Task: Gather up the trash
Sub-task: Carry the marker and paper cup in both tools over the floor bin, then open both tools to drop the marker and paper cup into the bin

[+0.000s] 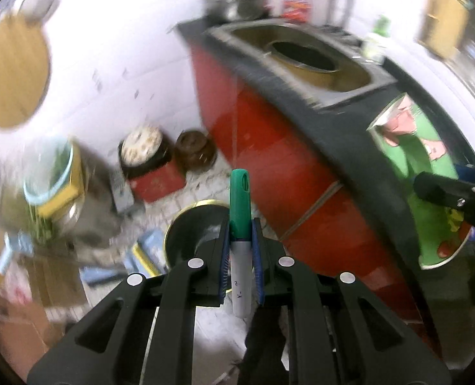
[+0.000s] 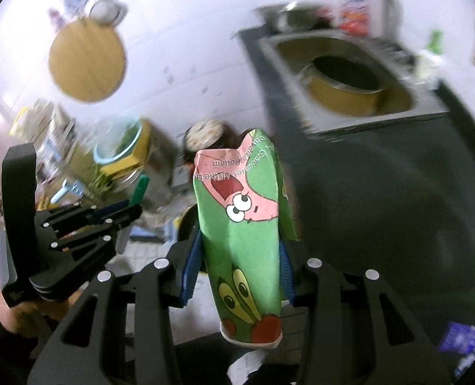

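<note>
Below, left claw (image 1: 240,250) grips marker (image 1: 240,211); right claw (image 2: 240,266) grips crushed cup (image 2: 242,234); counter (image 2: 382,192) beside.

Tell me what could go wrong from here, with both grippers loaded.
1. The left gripper pinches the green-capped grey marker low on its barrel; a swing could tip it out.
2. The right gripper squeezes the crumpled green cartoon paper cup, which may buckle and slip.
3. The round black bin on the floor is largely hidden behind the fingers, so a drop might miss.
</note>
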{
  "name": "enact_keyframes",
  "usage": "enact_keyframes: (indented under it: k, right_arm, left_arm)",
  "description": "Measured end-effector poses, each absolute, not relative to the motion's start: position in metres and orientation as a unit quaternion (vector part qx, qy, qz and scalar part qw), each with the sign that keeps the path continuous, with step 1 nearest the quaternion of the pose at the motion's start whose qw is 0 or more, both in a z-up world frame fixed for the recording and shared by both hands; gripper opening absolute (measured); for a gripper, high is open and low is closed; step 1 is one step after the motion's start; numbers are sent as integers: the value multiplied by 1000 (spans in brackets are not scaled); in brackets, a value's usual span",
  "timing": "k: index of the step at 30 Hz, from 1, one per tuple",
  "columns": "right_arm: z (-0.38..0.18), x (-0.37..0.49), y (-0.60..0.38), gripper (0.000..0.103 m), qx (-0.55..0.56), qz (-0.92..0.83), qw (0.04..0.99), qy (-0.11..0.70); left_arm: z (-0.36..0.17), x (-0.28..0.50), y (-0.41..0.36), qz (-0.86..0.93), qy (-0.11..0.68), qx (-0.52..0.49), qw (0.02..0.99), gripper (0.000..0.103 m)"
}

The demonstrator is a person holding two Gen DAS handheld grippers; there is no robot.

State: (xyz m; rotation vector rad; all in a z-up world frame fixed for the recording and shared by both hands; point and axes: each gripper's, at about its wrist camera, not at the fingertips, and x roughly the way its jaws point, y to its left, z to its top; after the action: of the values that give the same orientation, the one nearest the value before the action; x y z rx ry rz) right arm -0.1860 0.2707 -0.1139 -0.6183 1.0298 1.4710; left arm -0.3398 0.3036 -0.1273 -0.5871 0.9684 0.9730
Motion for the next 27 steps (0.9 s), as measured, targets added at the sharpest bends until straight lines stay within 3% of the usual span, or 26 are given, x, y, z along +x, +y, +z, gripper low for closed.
enact_keyframes:
  k: [11,20,21,22,23,24,27]
  right_arm:
    - [-254,-263,375,43,-310,625,496,517]
    - [-310,-285,423,45,-336,614,479,529]
    - [-311,-285,426,47,-337,615,478,529]
    - [-314,-287,430,60,-340,614,476,530]
    - [-315,-288,433,75,-341,614,479,527]
    - [-316,-286,436,80,-341,614,484,523]
    - [-312,-279,435,81,-335,615,483,525]
  left_arm:
    - [-258,-401,358,448,420,-356,705,13]
    - [-313,-417,388,451,405,-388,694,13]
    - [-315,-417,391,447,405,-393,694,17]
    - [-317,-417,393,449,408,-391,692,22]
    - [-319,-416,395,454,412,-384,691,44]
    - [-320,-416,395,460,419,-374,687,71]
    - [-314,-418,393,473,412,-360,690,76]
